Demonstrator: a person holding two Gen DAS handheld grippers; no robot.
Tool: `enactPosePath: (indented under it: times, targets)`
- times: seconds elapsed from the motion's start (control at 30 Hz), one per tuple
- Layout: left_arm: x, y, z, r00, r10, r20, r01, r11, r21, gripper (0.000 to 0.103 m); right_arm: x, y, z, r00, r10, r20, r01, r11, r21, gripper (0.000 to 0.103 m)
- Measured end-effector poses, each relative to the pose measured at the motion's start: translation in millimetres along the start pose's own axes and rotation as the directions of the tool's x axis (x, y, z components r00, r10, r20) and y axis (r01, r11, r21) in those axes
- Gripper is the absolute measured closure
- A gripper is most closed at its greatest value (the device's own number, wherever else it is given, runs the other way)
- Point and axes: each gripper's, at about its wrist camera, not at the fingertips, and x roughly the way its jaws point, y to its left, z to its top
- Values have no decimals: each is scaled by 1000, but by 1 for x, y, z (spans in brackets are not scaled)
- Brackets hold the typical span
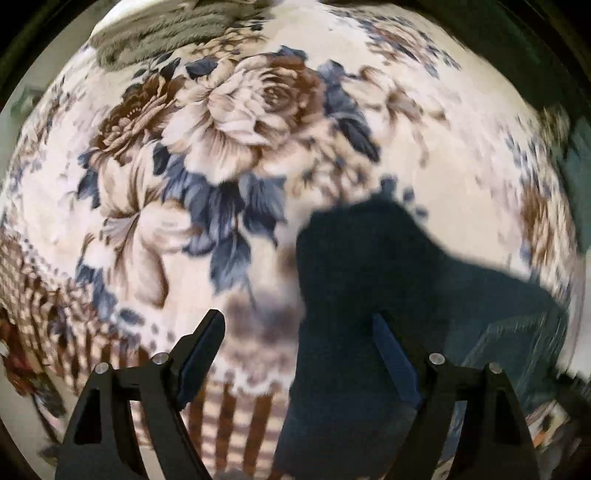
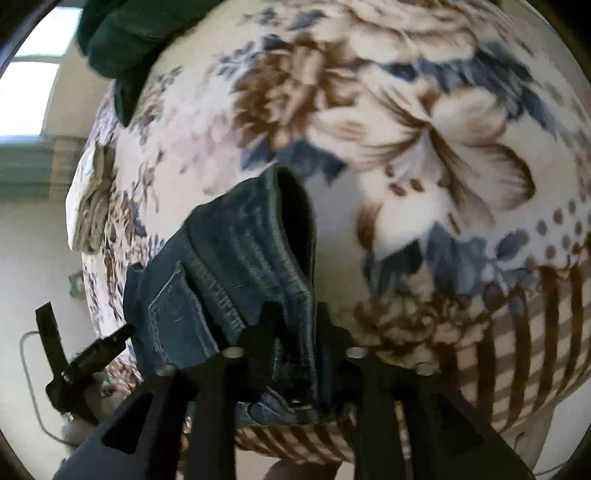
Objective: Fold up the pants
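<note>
Dark blue jeans lie bunched on a floral blanket. My right gripper is shut on a fold of the jeans near the waistband, with a back pocket showing to the left. In the left wrist view the jeans appear as a dark blurred mass at lower right. My left gripper is open and empty, its right finger over the dark fabric and its left finger over the blanket.
A grey-green cloth lies at the blanket's far edge. A dark green garment lies at the top left in the right wrist view. A black stand with a cable is on the floor to the left. A window is beyond.
</note>
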Motion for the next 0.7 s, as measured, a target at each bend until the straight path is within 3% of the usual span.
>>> enactPosePath:
  times: [0.1, 0.2, 0.23, 0.27, 0.37, 0.47, 0.63, 0.7]
  targets:
    - [20, 9, 24, 992, -123, -32, 120, 989, -91, 22, -6, -11, 6, 999, 36, 19, -37, 997, 65, 59]
    - [49, 13, 38, 956, -286, -65, 274, 949, -157, 24, -11, -19, 13, 992, 99, 73, -109, 984, 138, 58]
    - [55, 13, 40, 938, -340, -64, 326, 931, -163, 40, -11, -22, 15, 988, 129, 90, -142, 976, 167, 57]
    - [58, 11, 41, 926, -374, -57, 362, 919, -157, 44, -8, -22, 16, 982, 156, 102, -174, 964, 199, 54]
    - [57, 6, 37, 927, -374, -29, 370, 925, -89, 53, 9, -23, 18, 972, 214, 99, -232, 940, 250, 54]
    - [56, 16, 30, 928, -373, 1, 372, 927, -46, 63, 30, -12, 19, 977, 208, 52, -214, 948, 234, 54]
    - [66, 55, 41, 913, -406, 29, 405, 901, -153, 68, 39, -14, 16, 973, 223, 62, -232, 945, 229, 56]
    - [58, 64, 48, 911, -408, 50, 410, 893, -187, 68, 34, -13, 16, 981, 173, 84, -187, 962, 199, 81]
